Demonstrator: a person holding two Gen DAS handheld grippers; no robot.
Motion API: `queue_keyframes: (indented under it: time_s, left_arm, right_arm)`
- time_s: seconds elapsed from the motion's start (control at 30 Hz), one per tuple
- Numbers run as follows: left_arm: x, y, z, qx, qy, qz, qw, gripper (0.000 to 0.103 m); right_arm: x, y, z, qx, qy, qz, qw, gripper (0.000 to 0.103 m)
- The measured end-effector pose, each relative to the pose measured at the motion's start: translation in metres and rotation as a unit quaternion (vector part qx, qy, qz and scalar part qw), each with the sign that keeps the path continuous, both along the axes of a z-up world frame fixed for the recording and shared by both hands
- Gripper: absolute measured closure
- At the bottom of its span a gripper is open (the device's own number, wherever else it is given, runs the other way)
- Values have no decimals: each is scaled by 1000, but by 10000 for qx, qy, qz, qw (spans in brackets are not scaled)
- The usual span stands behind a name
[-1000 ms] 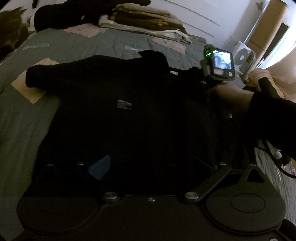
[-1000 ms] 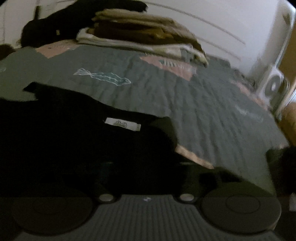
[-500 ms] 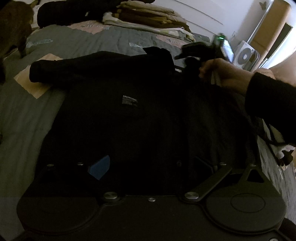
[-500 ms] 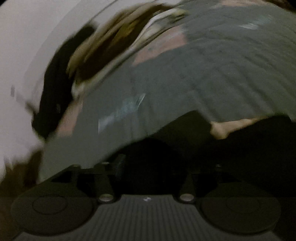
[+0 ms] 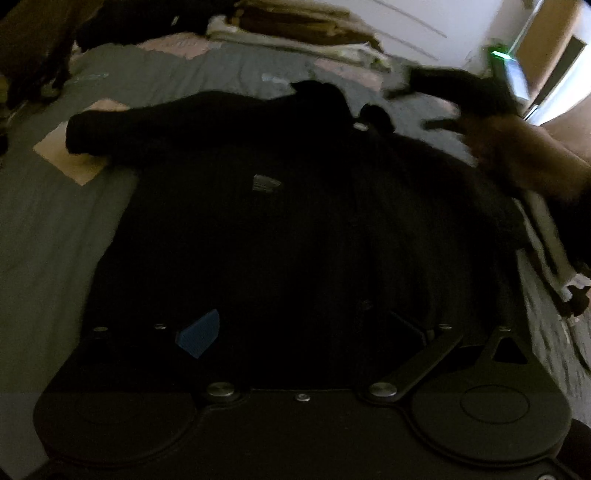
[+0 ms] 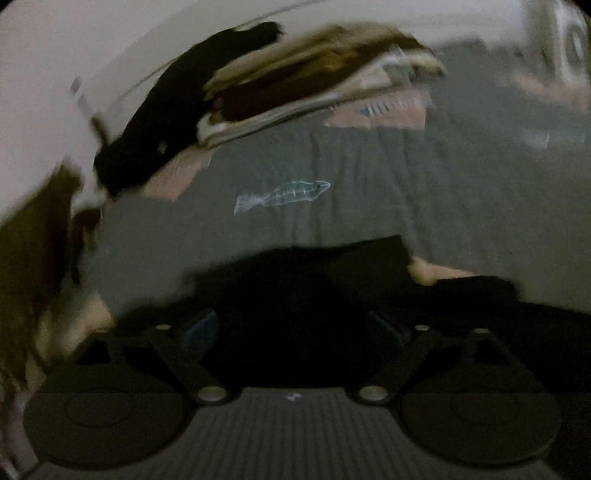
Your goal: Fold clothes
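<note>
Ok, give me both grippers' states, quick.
Left gripper: open, jaws wide over the hem of the black garment, no grip visible.
Right gripper: open, jaws have just been opening, nothing between them.

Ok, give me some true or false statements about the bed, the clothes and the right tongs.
1. A black garment lies spread on the grey quilt. True.
2. The right tongs clamp the garment's collar. False: they are in the air over the quilt beyond the collar, their jaws have just been opening, and nothing is between them.
3. Folded clothes are stacked at the far end of the bed. True.
4. The quilt is plain. False: it has peach patches and a fish drawing.
</note>
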State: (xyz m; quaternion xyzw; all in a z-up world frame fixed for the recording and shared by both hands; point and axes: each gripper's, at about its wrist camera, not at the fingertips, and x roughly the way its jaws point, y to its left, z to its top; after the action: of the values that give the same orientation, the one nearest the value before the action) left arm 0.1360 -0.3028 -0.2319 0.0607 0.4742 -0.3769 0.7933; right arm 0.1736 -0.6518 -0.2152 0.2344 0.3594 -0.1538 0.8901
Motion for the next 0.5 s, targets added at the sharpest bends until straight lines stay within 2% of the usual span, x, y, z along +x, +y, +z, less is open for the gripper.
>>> queue_keyframes:
  time_s: [0.1, 0.2, 0.3, 0.37, 0.43, 0.5]
  left_arm:
    - [4, -7, -12, 120, -57, -14, 9999, 5]
    - [8, -19, -29, 313, -41, -84, 9995, 5]
    - [13, -27, -46, 520, 127, -99, 9985, 5]
    - [14, -19, -38, 519, 63, -73, 9986, 5]
    - [16, -10, -28, 503, 17, -38, 9987, 5]
    - [24, 19, -10, 326, 184, 95, 9993, 5]
  right_arm:
    - [-43, 34, -17, -211, 450, 384, 9980, 12]
    - [-75, 63, -52, -200, 879, 466, 9948, 12]
    - [-87, 80, -84, -107, 1217, 444, 9915, 12]
    - [-89, 85, -93, -144, 1263, 431, 9910, 12]
    - [-95, 86, -84, -90, 1173, 283, 9927, 12]
    - [-107, 87, -63, 52, 901, 182, 9958, 12]
